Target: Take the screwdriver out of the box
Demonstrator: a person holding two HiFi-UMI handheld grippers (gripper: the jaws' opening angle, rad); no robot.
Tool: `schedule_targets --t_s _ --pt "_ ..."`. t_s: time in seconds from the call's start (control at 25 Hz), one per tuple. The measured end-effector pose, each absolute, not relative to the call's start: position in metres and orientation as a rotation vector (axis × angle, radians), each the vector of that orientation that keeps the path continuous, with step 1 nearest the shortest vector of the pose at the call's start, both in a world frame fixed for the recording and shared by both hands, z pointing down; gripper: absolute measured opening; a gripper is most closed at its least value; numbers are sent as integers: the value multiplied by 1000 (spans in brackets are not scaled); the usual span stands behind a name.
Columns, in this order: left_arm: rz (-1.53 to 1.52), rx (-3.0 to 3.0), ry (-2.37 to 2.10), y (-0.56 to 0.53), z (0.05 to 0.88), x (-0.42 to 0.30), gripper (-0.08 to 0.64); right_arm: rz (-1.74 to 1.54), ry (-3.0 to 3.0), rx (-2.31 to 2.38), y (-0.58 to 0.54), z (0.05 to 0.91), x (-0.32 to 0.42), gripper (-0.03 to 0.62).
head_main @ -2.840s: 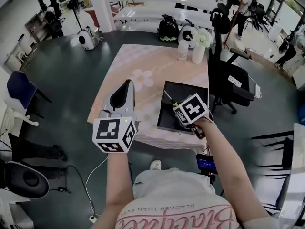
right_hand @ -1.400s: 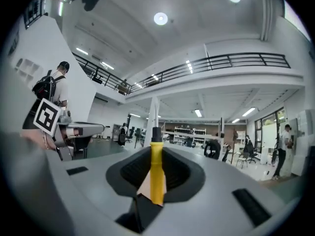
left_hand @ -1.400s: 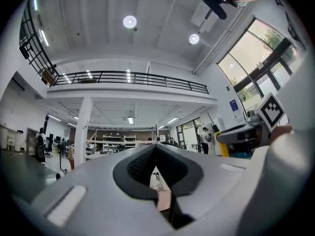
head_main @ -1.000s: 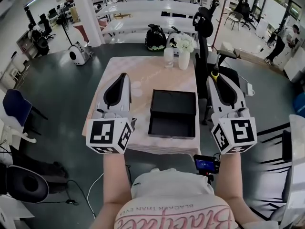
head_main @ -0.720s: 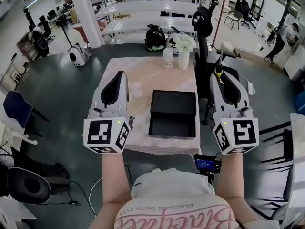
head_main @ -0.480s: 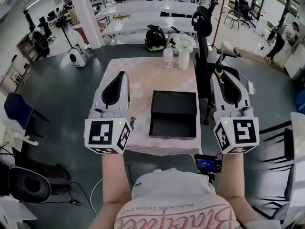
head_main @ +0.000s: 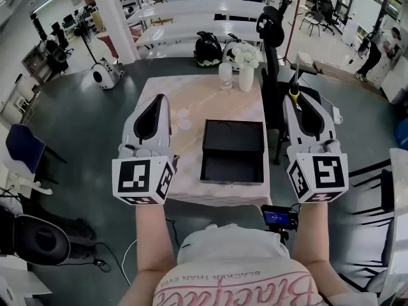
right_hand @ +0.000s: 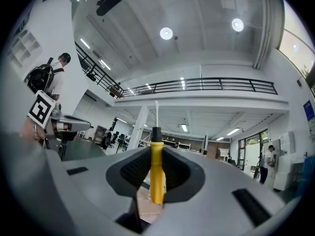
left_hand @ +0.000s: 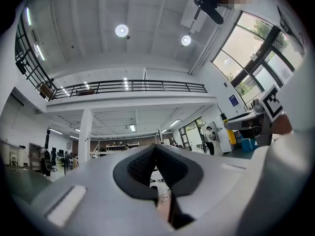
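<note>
The right gripper (right_hand: 156, 181) has its jaws closed narrowly on the screwdriver (right_hand: 156, 173), which is held upright beside the bench (head_main: 191, 91), clear of the black box (head_main: 233, 167). The left gripper (left_hand: 156, 149) has its jaws together and holds nothing.

Risk: the jaws pinch only a short section of the handle. A jolt or a slackened grip could let the tool pivot or slide out and fall to the floor.

The handle is slim, smooth and yellow, with a black collar and a thin pale shaft above it.

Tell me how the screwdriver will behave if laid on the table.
The screwdriver would probably roll: its yellow handle looks round. Its thin shaft looks stiff. It seems light, as the right tool pinches it upright by the handle.
</note>
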State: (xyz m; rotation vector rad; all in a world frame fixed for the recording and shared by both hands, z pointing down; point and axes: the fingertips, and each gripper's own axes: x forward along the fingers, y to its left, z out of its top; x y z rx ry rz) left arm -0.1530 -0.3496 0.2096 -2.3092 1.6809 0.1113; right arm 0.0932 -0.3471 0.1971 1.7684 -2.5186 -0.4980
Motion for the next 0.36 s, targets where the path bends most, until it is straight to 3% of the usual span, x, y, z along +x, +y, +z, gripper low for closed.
schedule_targets --t_s 0.36 --pt "128 -2316 1682 -352 210 -153 9 -498 -2498 1764 -349 199 94 80"
